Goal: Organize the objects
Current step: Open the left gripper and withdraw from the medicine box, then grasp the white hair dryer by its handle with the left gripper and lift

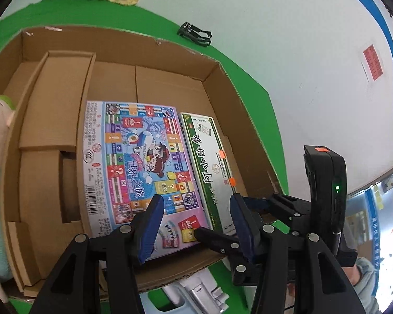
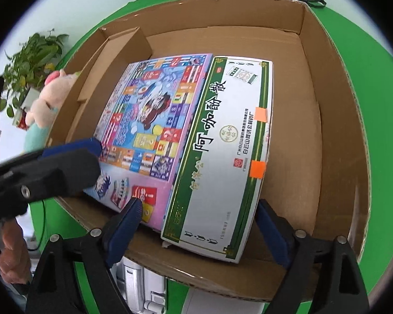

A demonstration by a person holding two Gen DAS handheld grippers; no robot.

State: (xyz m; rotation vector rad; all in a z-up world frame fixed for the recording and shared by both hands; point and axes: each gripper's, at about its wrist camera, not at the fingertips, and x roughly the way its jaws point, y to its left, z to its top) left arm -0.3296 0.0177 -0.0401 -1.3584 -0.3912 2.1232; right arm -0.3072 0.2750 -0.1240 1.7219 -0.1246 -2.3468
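Observation:
An open cardboard carton (image 1: 222, 83) (image 2: 335, 104) holds two flat boxes side by side. A colourful board game box (image 1: 133, 157) (image 2: 149, 110) lies on the left and a green-and-white box (image 1: 209, 157) (image 2: 222, 141) on the right. My right gripper (image 2: 199, 205) is open and straddles the near end of the green-and-white box, its blue pads (image 2: 123, 225) clear of the box's sides. My left gripper (image 1: 196, 219) (image 2: 65, 167) hovers over the game box's near corner, jaws partly apart with nothing pressed between them.
Folded cardboard inserts (image 1: 57, 99) fill the carton's left side. A pink plush toy (image 2: 52, 91) and a potted plant (image 2: 31, 60) stand outside its left wall. A black clip (image 1: 195, 34) lies beyond the carton on the green cover (image 1: 249, 99). A white device (image 2: 136, 280) sits under the near rim.

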